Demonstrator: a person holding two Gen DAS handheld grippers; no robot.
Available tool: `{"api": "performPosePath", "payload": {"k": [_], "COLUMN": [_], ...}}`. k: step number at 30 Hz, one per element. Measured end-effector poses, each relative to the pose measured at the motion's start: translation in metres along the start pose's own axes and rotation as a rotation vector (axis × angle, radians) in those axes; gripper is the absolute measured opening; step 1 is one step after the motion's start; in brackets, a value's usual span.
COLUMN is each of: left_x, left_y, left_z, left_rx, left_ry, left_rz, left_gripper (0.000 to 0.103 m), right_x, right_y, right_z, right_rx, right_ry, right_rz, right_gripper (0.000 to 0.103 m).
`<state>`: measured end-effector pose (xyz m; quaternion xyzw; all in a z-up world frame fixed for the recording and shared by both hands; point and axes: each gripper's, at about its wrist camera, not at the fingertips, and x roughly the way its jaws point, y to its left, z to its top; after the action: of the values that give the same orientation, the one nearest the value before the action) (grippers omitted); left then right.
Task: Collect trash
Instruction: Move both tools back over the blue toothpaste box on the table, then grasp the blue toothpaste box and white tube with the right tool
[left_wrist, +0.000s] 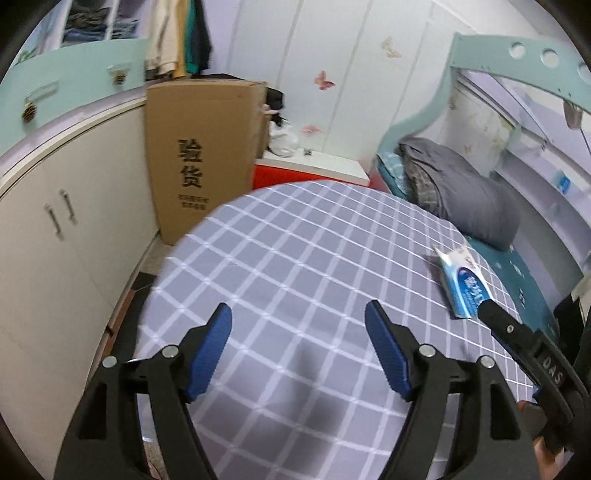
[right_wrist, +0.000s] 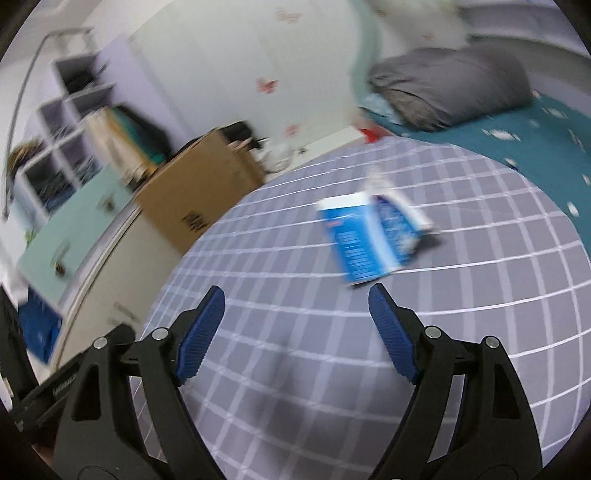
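Nearest the cameras, both grippers hung over a checked grey sheet (left_wrist: 280, 258). The left gripper (left_wrist: 298, 347) had its blue pads spread wide with nothing between them, only cloth below. The right gripper (right_wrist: 297, 328) was likewise spread and empty, its right-hand fingertip (right_wrist: 380, 299) just short of the carton.

Beyond that lay the trash: a small blue-and-white carton (right_wrist: 373, 236), resting on the sheet toward the bed's far side, one end flap apparently standing open. In the left view the same carton (left_wrist: 461, 284) sat just ahead of the right gripper's black finger.

It looked like thin, empty card: light, likely to slide on smooth cloth and to crush under a hard squeeze. The better hold was probably across its narrow faces near the middle, where the folded walls give some stiffness, rather than on the loose flap.

Farther off were a grey pillow (right_wrist: 450, 85), a teal bedspread (right_wrist: 517, 147) and a tall brown box (left_wrist: 203, 155) against the cupboards.
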<state>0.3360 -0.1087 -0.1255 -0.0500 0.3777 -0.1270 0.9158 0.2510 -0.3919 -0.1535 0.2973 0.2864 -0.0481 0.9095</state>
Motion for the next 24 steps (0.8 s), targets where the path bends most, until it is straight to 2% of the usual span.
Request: {"api": "performPosePath", "payload": {"k": [4, 6, 15, 16, 17, 18, 19, 22, 24], "left_x": [0.014, 0.021, 0.041, 0.042, 0.042, 0.042, 0.042, 0.039, 0.035], "left_y": [-0.029, -0.040, -0.060, -0.061, -0.060, -0.059, -0.058, -0.052, -0.047], "left_z": [0.002, 0.004, 0.010, 0.009, 0.009, 0.009, 0.009, 0.008, 0.008], "left_rx": [0.021, 0.028, 0.044, 0.047, 0.047, 0.048, 0.048, 0.055, 0.055], "left_ry": [0.019, 0.027, 0.044, 0.045, 0.046, 0.047, 0.047, 0.039, 0.034], "left_rz": [-0.015, -0.018, -0.011, -0.010, -0.011, -0.012, -0.010, 0.002, 0.008], "left_gripper": [0.073, 0.073, 0.073, 0.073, 0.074, 0.074, 0.074, 0.074, 0.074], "right_x": [0.014, 0.028, 0.064, 0.067, 0.071, 0.075, 0.078, 0.083, 0.077], "right_y": [-0.045, -0.055, -0.059, -0.059, -0.058, -0.059, -0.059, -0.057, -0.052], "right_z": [0.017, 0.024, 0.052, 0.053, 0.054, 0.054, 0.054, 0.051, 0.049], "right_rx": [0.126, 0.163, 0.206, 0.202, 0.197, 0.197, 0.195, 0.162, 0.131], "right_ry": [0.028, 0.054, 0.047, 0.046, 0.055, 0.069, 0.074, 0.083, 0.068], "right_rz": [0.002, 0.029, 0.043, 0.037, 0.033, 0.040, 0.042, 0.050, 0.064], "right_gripper": [0.079, 0.079, 0.079, 0.073, 0.058, 0.050, 0.033, 0.011, 0.007]}}
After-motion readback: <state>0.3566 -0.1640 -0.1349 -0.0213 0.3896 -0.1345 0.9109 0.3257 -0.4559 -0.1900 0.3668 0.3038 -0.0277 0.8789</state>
